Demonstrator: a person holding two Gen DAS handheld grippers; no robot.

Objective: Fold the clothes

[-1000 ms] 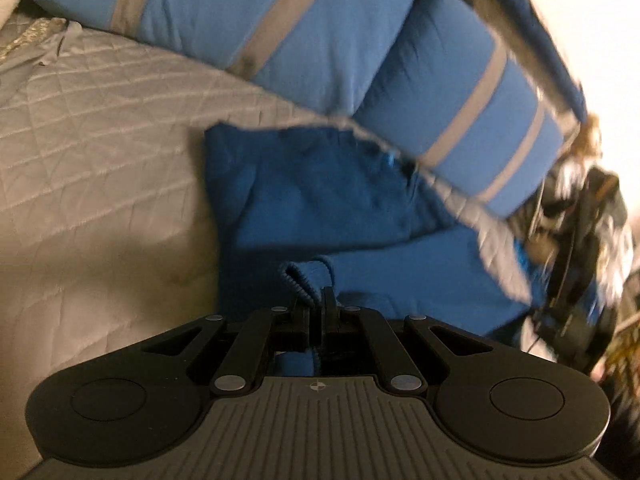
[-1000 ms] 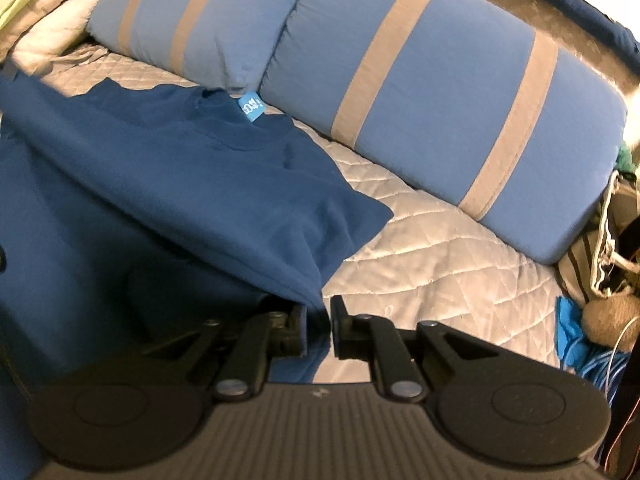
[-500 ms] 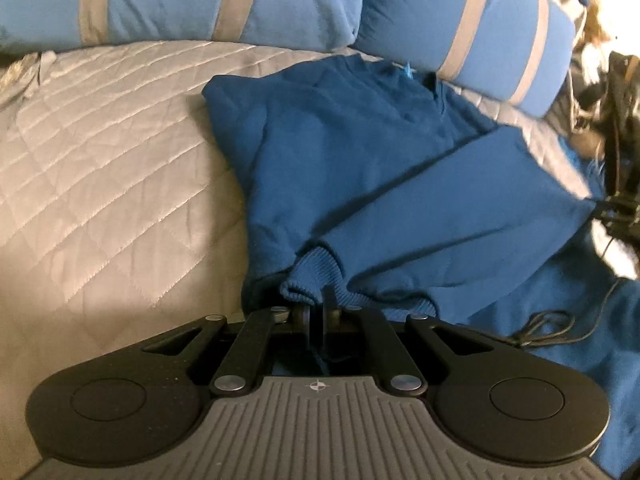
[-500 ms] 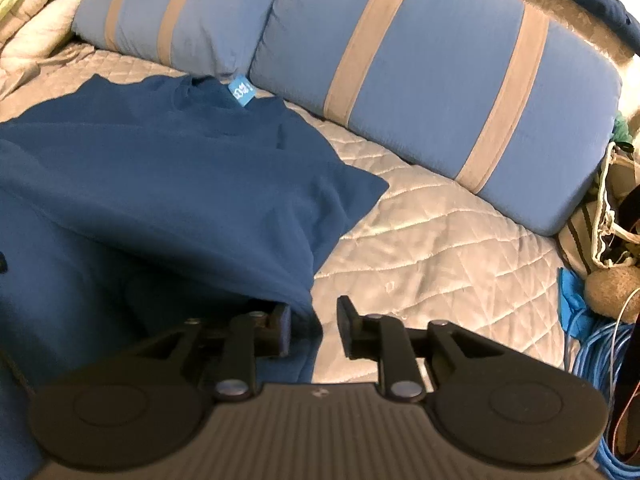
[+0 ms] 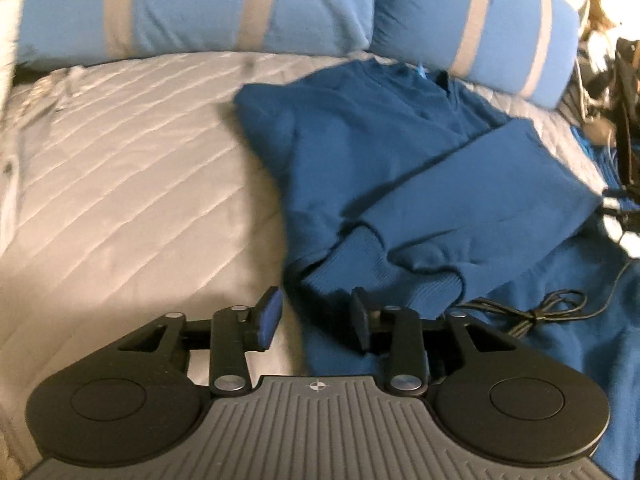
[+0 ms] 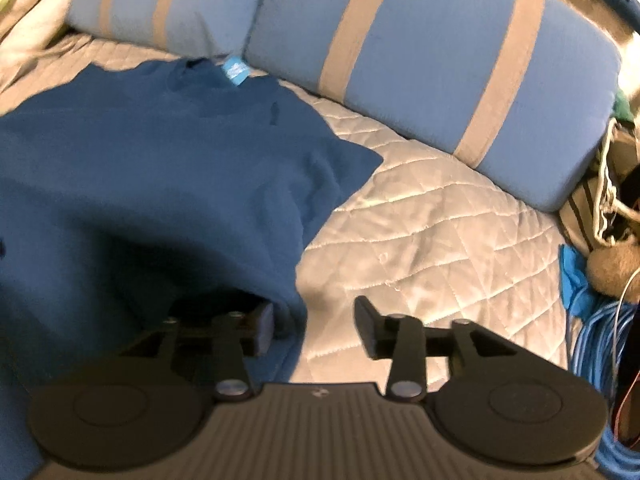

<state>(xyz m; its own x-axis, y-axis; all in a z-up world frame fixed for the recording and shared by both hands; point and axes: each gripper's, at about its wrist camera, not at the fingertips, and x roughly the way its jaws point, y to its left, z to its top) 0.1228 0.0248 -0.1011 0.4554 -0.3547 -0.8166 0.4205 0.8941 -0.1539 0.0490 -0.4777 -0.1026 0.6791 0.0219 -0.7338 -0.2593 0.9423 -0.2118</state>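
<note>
A dark blue sweatshirt (image 5: 360,132) lies on the grey quilted bed cover (image 5: 120,184), its collar toward the pillows. One sleeve (image 5: 472,200) is folded across the body, and its ribbed cuff (image 5: 360,264) rests just ahead of my left gripper (image 5: 314,316). That gripper is open, with nothing pinched between its fingers. In the right wrist view the same sweatshirt (image 6: 168,152) fills the left half, a light blue tag (image 6: 235,71) at its neck. My right gripper (image 6: 314,320) is open too, straddling the garment's right edge without holding it.
Two blue pillows with grey stripes (image 5: 192,4) (image 6: 432,64) line the far edge of the bed. A thin black cable (image 5: 532,312) lies on the fabric at the right. Coiled blue cable (image 6: 600,344) and bags (image 6: 600,200) crowd the bed's right side.
Both grippers have opened. The left one let go of the sleeve cuff, which now lies on the sweatshirt; the right one released the fabric edge and pulled back a little.
</note>
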